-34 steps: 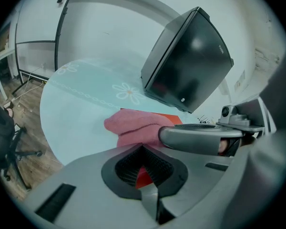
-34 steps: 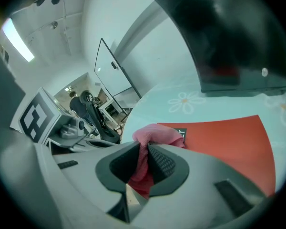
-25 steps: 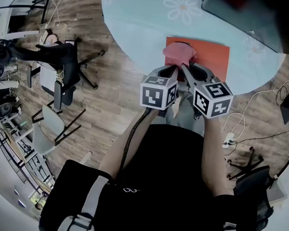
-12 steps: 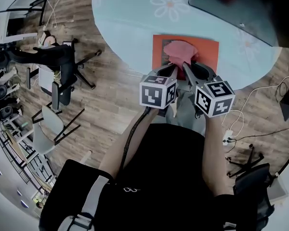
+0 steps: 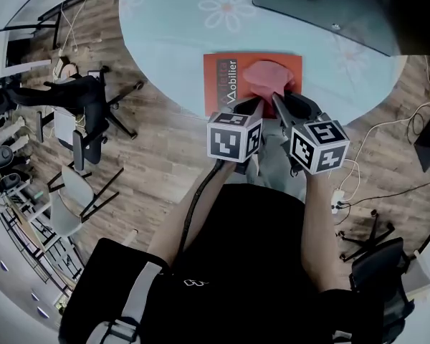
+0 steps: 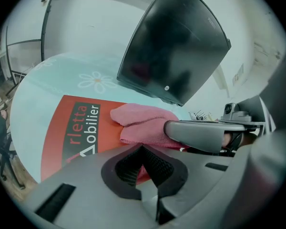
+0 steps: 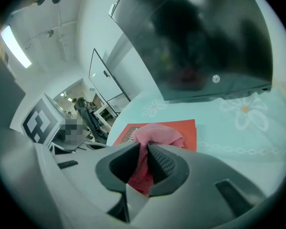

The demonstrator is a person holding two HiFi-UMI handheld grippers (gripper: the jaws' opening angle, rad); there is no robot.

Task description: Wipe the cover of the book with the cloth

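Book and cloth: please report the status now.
Right gripper shut on pink cloth, which lies on red book. Left gripper shut, empty. Nothing else on cover.

Bare counter lies open left of the book and just past its far edge. A dark panel blocks the far right. The left claw and right claw crowd close together over the book's near right part.

- cloth: plain pink
- book cover: orange-red, with a dark strip and white lettering
- table: pale blue-green, dotted with white daisies
- floor: brown wood planks
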